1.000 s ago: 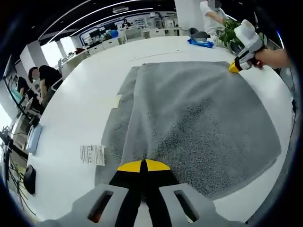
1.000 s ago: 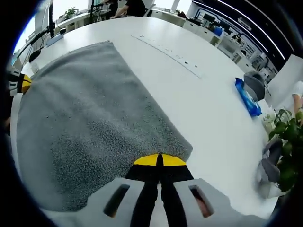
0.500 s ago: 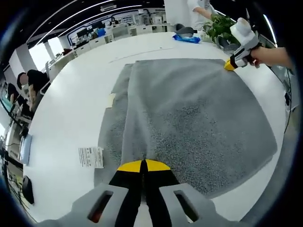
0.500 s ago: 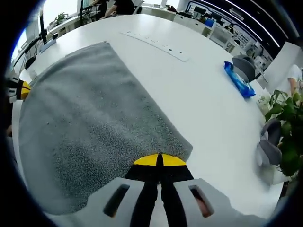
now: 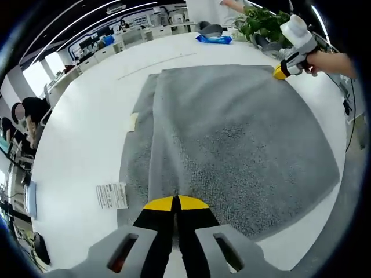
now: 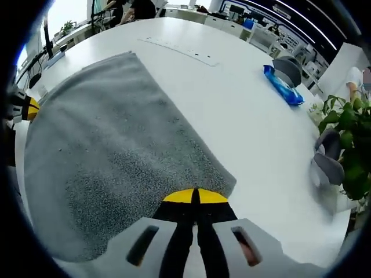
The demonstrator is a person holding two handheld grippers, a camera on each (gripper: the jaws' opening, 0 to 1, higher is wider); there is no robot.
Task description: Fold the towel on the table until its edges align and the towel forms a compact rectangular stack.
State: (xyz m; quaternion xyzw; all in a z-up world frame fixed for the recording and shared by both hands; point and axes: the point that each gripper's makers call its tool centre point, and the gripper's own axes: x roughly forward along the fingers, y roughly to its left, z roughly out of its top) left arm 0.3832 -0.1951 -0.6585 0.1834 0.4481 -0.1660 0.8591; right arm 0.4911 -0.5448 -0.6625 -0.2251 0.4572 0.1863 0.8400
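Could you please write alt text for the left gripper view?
A grey towel, partly folded, lies on a white table, its near edge clamped in the left gripper. The right gripper grips the far corner; a paper tag lies alongside.

left claw (image 5: 175,202): jaws closed (yellow tips meeting) | right claw (image 6: 195,196): jaws closed

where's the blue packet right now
In the right gripper view the blue packet lies on the white table, up and right of the grey towel, beside a grey object.
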